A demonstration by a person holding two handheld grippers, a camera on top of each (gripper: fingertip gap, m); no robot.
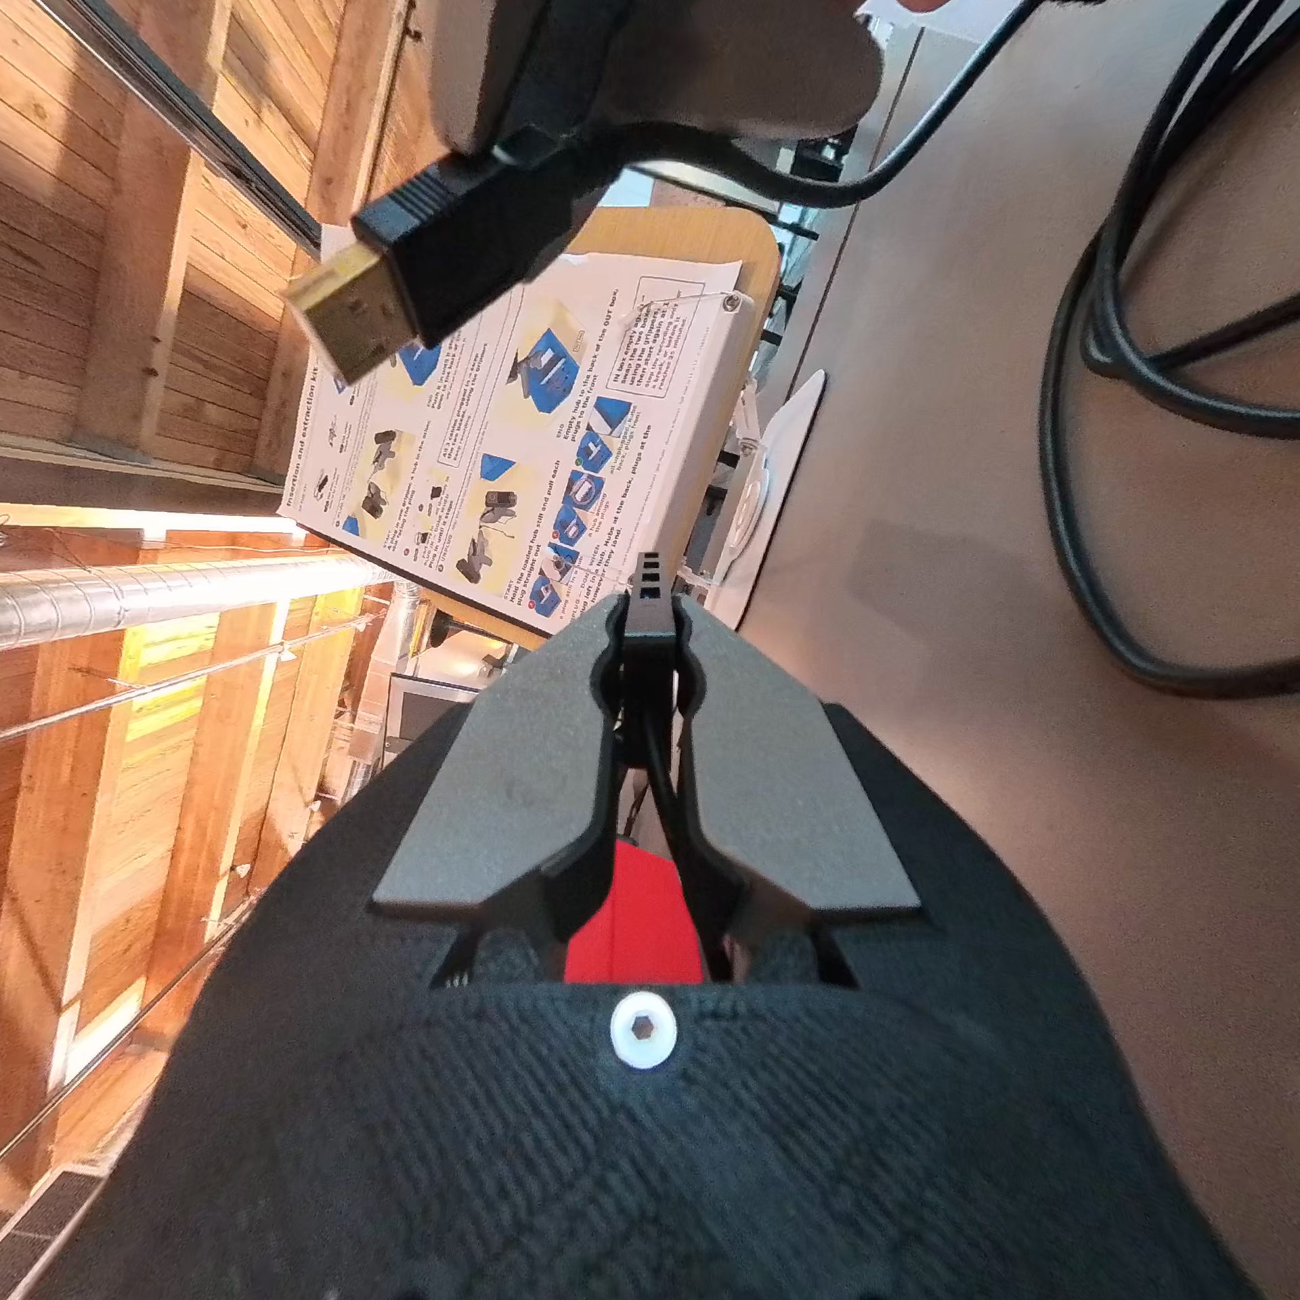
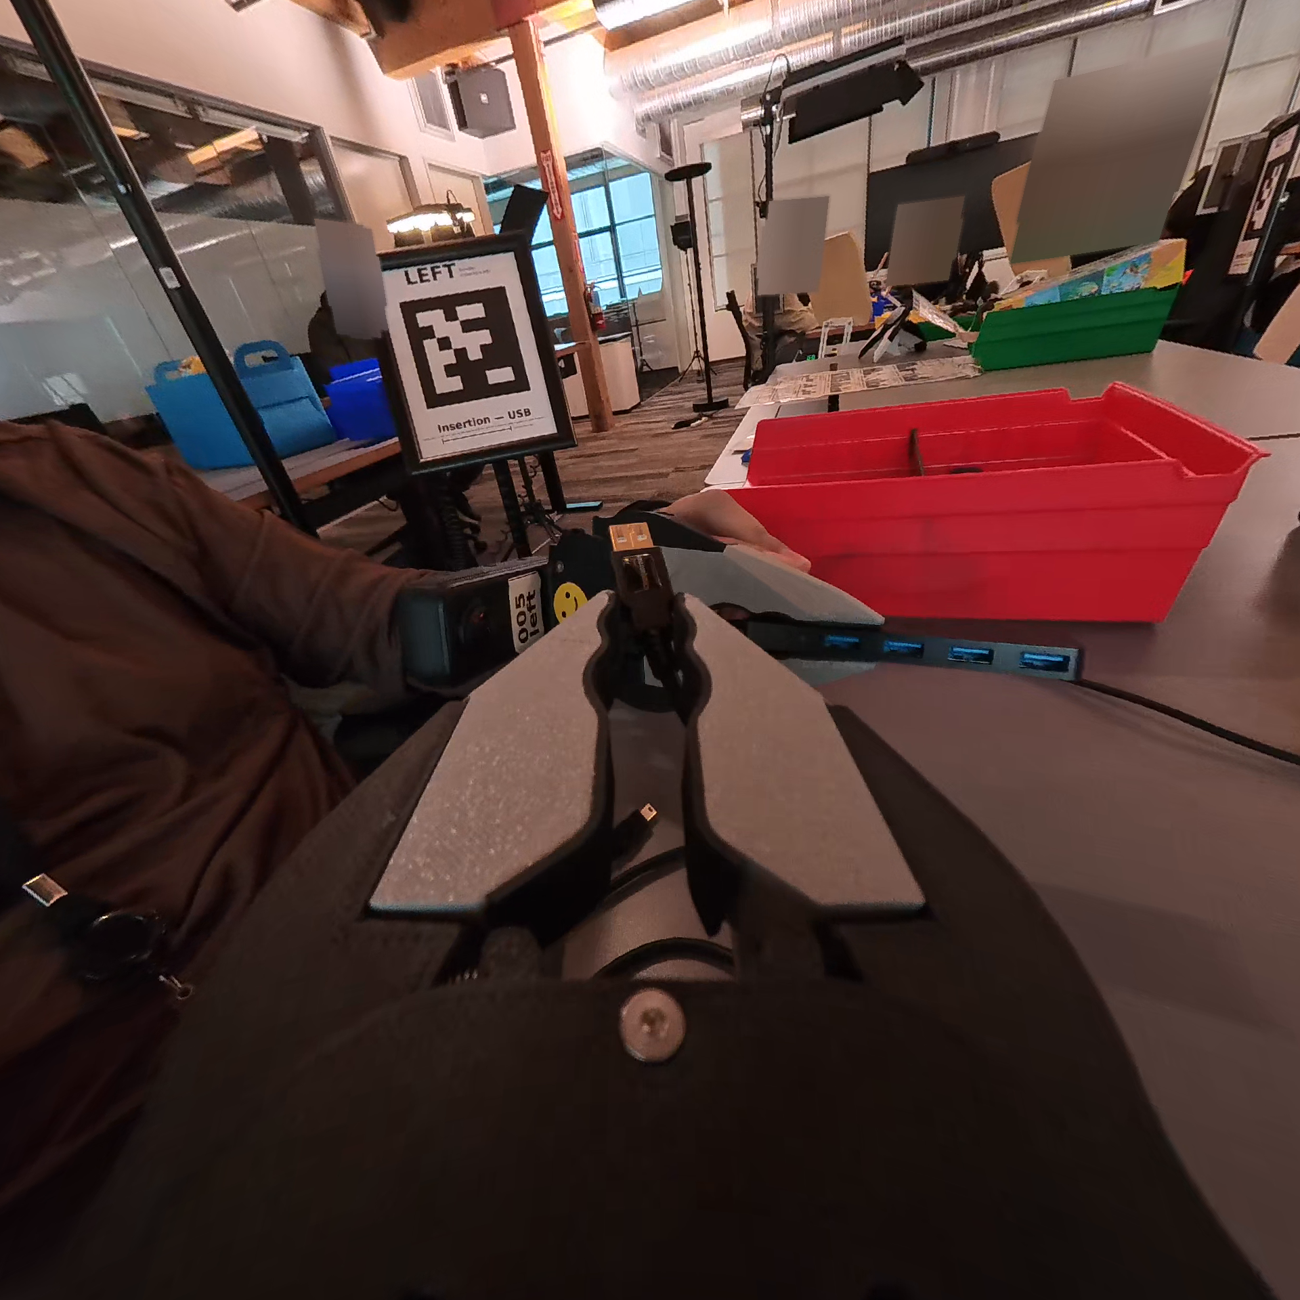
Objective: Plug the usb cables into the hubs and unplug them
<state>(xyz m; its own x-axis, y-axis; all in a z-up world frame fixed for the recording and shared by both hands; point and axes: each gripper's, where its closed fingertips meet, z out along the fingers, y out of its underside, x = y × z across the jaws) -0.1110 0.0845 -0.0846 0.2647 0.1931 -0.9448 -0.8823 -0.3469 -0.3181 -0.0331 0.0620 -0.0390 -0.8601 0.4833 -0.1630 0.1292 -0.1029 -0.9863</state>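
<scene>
1. Far left, right wrist view: the person's brown sleeve [image 2: 176, 598] runs to the left gripper [image 2: 809, 633], which comes in from the left side of the grey table [image 2: 1055, 809].
2. Left gripper is clenched on one end of the USB hub [image 2: 950, 653]. In its own view the hub [image 1: 648, 605] shows end-on, pinched between the fingertips. The grip looks meant to brace the hub against insertion force.
3. From the right wrist view the hub sticks out to the right, just above or on the table; I can't tell which. Four blue ports face the right gripper's side, all empty.
4. Centre: right gripper [image 2: 641, 619] is grasping the USB plug [image 2: 636, 563] by its black housing, gold tip clear of the fingertips. Holding it that far back leaves the metal free to enter a port.
5. In the left wrist view the same plug [image 1: 415, 274] hangs up and left of the hub, well apart, tip aimed away from it. My read: not aligned yet, insertion not started.
6. Black cable [image 1: 1125, 394] trails from the plug and loops slack on the table, so no tug on the plug.
7. Right: red bin [image 2: 985, 520] sits just behind the hub, out of the plug's path.
8. Next move needs the plug turned to face a port squarely; skew risks jamming.
</scene>
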